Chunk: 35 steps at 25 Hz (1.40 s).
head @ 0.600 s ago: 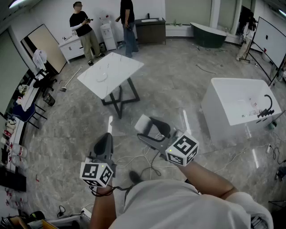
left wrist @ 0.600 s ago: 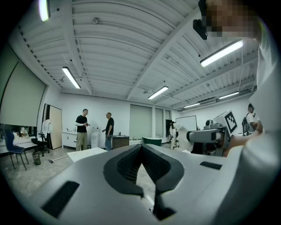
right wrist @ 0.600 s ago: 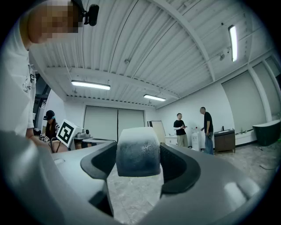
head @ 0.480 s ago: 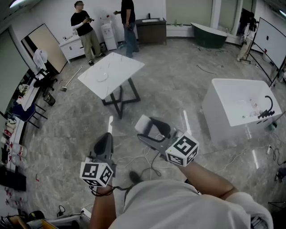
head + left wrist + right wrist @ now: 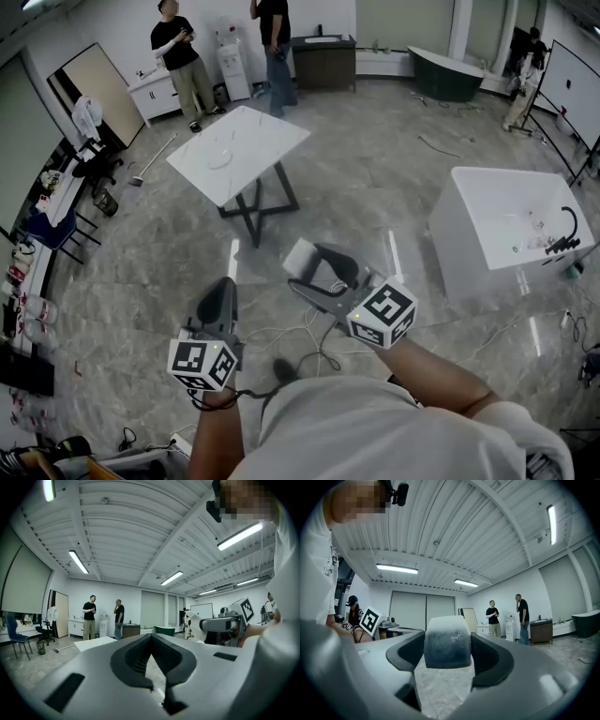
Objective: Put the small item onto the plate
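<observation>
The hand-held grippers have kept still since earlier; only the head view has shifted slightly. The right hand-held gripper (image 5: pixel 317 272) pinches the small item (image 5: pixel 446 639), a whitish block, well apart from the white desk (image 5: pixel 246 141). The left hand-held gripper (image 5: pixel 151 638) is pressed together, empty. The white tub (image 5: pixel 455 239) holds what may be a black hose (image 5: pixel 563 236).

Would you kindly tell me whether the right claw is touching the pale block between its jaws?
Touching. The right gripper view shows the right claw closed on the pale block, jaws pressed against both its sides.
</observation>
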Motion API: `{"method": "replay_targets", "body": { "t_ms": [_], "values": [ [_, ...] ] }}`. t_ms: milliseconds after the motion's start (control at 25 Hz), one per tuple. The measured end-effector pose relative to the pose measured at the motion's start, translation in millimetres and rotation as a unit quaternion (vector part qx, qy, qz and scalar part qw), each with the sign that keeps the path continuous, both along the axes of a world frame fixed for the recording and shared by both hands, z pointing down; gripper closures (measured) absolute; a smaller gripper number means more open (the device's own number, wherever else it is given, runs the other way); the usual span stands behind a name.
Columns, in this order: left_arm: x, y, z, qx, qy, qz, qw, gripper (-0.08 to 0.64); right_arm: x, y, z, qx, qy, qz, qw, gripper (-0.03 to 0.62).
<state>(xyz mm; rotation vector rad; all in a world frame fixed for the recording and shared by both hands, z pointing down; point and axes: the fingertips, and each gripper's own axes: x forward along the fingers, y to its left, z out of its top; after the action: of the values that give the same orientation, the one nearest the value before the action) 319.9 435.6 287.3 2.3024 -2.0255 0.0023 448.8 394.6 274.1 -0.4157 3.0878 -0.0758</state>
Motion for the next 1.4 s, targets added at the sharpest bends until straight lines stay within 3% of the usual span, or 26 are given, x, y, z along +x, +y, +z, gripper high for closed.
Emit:
{"method": "replay_targets", "body": {
  "t_ms": [320,920,1400],
  "values": [
    [-56.2,-20.7,8.9,-0.002,0.008,-0.004,1.0000,0.554,-54.9,-21.7,7.6,0.001,0.009,-0.001,1.000,0.299],
    [-241.0,-78.0,-0.8,0.005,0.006,0.025,0.9997,0.554,-239.2,-76.6,4.0,-0.004,0.011,0.032,0.999,0.299],
    [-311.6,-99.9,-0.3,0.010,0.009,0.023,0.9996,0.554,-315.3,-114.4,5.4,-0.004,0.018,0.032,0.999,0.299]
  ]
}}
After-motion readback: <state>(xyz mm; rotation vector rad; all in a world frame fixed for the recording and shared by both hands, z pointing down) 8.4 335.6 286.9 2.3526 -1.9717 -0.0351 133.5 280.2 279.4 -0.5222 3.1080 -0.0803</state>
